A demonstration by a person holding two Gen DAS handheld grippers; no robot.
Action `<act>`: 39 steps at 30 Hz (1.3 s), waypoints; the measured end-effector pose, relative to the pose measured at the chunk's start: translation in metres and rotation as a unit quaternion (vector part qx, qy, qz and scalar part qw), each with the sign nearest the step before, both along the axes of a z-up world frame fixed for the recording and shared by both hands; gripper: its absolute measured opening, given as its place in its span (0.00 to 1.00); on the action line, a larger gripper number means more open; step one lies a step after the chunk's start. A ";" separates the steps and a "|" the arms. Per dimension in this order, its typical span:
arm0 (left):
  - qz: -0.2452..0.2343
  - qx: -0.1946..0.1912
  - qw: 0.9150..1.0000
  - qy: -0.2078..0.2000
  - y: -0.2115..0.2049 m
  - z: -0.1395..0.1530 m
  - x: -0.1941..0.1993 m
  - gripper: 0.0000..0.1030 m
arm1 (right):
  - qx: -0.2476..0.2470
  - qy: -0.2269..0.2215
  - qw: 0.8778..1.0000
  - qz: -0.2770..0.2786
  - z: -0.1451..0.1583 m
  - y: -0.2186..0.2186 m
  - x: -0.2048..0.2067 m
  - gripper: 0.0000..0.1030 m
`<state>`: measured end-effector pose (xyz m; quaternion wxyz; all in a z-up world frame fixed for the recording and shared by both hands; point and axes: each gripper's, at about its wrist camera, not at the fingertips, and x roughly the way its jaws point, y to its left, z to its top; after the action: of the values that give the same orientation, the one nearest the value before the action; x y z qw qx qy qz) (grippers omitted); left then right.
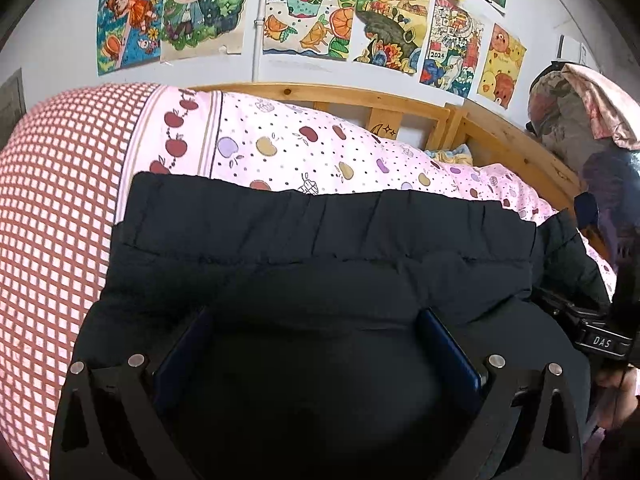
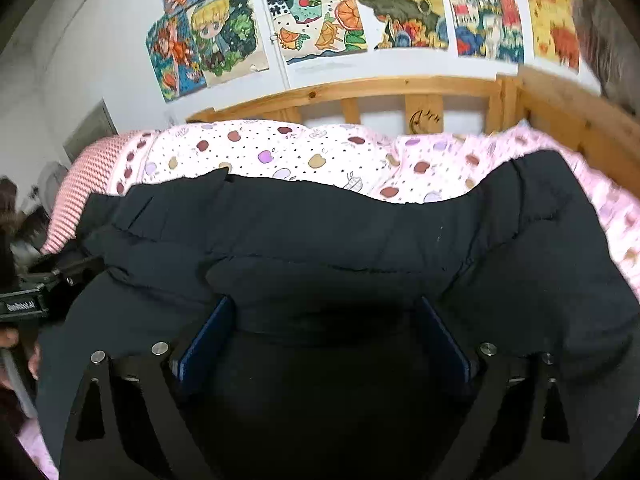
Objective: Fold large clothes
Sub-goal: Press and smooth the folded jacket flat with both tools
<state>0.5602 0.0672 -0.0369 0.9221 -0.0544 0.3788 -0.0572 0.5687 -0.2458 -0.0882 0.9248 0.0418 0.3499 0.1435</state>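
Note:
A large black padded jacket (image 1: 320, 232) (image 2: 320, 224) lies folded across the bed, its ribbed hem toward the wall. My left gripper (image 1: 316, 314) stands wide open over the near fold; a puffy bulge of jacket fills the space between its blue pads (image 1: 452, 344), which do not squeeze it. My right gripper (image 2: 324, 300) is also wide open, low over the jacket's right half, with fabric between its fingers but not clamped. Each view shows the other gripper at its edge: the right one (image 1: 600, 340) and the left one (image 2: 24, 304), each in a hand.
The jacket rests on a pink apple-print quilt (image 1: 300, 148) (image 2: 320, 152), with a red-checked cover (image 1: 52, 200) to the left. A wooden bed rail (image 1: 360, 100) (image 2: 400, 88) runs along a wall hung with drawings (image 1: 304, 8). A heap of fabric (image 1: 580, 120) sits at the right.

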 end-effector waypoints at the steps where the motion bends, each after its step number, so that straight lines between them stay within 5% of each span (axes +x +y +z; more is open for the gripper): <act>1: 0.000 -0.001 1.000 0.001 0.000 -0.002 0.001 1.00 | 0.006 0.001 1.000 0.001 -0.003 -0.001 0.002 0.88; 19: -0.001 -0.014 1.000 0.002 -0.001 -0.014 0.003 1.00 | 0.020 0.016 1.000 0.002 -0.027 0.002 0.013 0.92; 29: -0.013 -0.012 0.999 -0.046 -0.003 -0.012 -0.023 1.00 | 0.023 -0.025 0.999 -0.004 -0.024 -0.002 -0.008 0.91; 36: 0.008 -0.058 0.992 -0.109 0.026 0.019 -0.067 1.00 | 0.038 -0.044 0.998 0.001 -0.008 -0.016 -0.029 0.91; 39: 0.026 -0.087 0.990 -0.105 0.050 0.028 -0.076 1.00 | 0.031 -0.053 0.998 -0.009 0.005 -0.026 -0.041 0.91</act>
<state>0.4839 0.1172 -0.0089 0.9497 -0.1383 0.2719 -0.0714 0.5282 -0.2719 -0.0834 0.9414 0.0663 0.2957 0.1483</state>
